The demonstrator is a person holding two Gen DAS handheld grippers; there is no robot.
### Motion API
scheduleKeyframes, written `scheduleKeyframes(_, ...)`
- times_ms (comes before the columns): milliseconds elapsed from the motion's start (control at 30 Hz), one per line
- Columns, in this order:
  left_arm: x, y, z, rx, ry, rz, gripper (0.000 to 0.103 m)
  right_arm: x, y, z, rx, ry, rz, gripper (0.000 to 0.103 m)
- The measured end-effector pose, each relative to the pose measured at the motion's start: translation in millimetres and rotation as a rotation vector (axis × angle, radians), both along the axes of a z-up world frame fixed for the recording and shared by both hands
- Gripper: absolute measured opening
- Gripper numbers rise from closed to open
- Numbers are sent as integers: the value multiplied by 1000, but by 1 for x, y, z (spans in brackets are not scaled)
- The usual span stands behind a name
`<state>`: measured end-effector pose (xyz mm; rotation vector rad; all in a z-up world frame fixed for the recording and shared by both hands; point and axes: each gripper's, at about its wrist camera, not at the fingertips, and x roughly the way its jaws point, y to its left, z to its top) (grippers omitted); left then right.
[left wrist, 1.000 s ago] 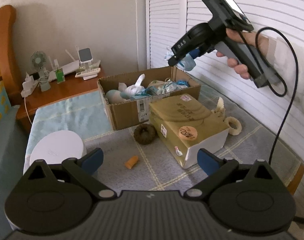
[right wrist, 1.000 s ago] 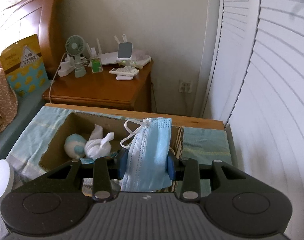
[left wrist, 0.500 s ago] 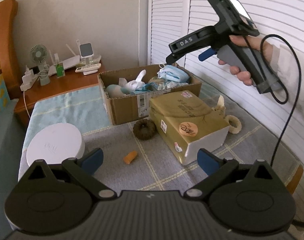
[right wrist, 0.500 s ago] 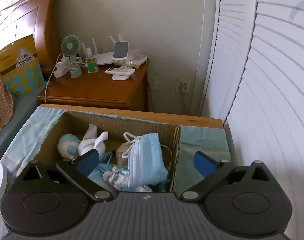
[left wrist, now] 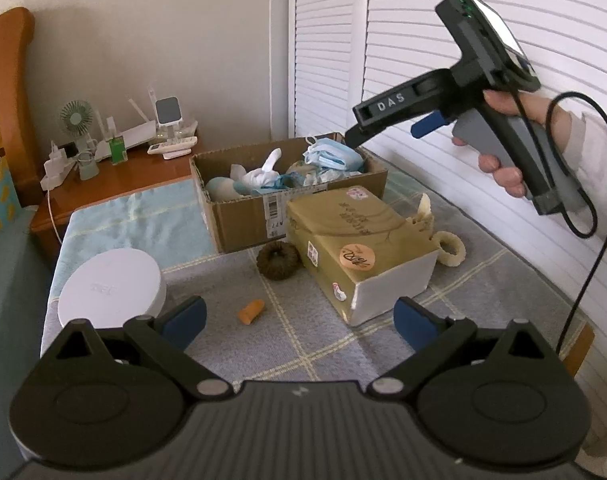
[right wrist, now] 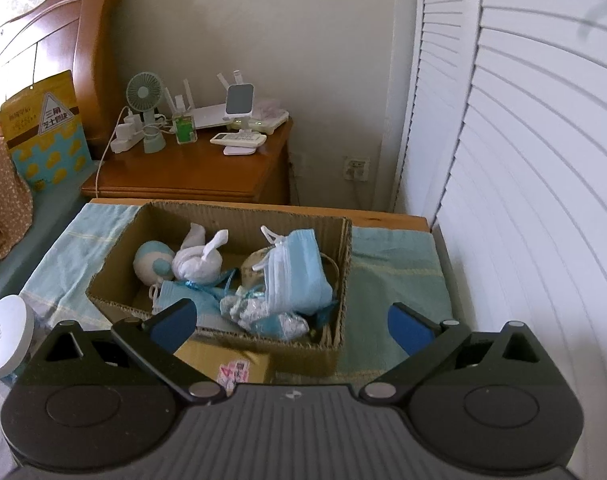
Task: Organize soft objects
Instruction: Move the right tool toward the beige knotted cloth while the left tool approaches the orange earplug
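A bedroom corner: white louvered doors point(right wrist: 523, 184) run along the right side, a beige wall stands behind, and a wooden nightstand point(right wrist: 191, 172) with a small green fan point(right wrist: 143, 98) and other small devices sits past the far end of the table. The table is covered by a grey checked cloth point(left wrist: 303, 340) with a pale teal cloth point(left wrist: 143, 220) at its far end; its wooden far edge lies close to the nightstand, its right edge close to the louvered doors.

An open brown cardboard box point(left wrist: 239, 220) stands on the far part. Inside, a light blue pleated face mask point(right wrist: 299, 276) lies against the right wall, on top of other soft things, beside a white knotted sock point(right wrist: 197, 260).

The right gripper point(right wrist: 289, 322), held in a hand point(left wrist: 519, 140), hangs over the box's near right corner, jaws spread wide after just opening, nothing between them. The left gripper point(left wrist: 299, 320) hovers low over the near cloth, jaws also wide and empty.

On the open cloth between are a closed tan parcel point(left wrist: 359, 248), a dark brown scrunchie point(left wrist: 277, 260), a cream scrunchie point(left wrist: 449, 248), a small orange piece point(left wrist: 252, 311) and a white round lidded container point(left wrist: 111, 288) at the left edge.
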<state>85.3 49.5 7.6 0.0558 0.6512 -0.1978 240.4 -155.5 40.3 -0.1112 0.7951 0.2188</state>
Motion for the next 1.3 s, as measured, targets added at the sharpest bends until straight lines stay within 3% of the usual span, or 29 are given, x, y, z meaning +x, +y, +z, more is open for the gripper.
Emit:
scheduleKeyframes(533, -2, -4, -3, -4, 11, -15, 100, -66, -34, -19, -28, -47, -145, 103)
scheduleKeyframes(900, 9, -4, -13, 9, 43, -21, 100, -114, -49, -59, -49, 45, -191, 103)
scheduleKeyframes(1300, 30, -1, -33, 42, 95, -2, 99, -119, -42, -99, -95, 146, -139, 103)
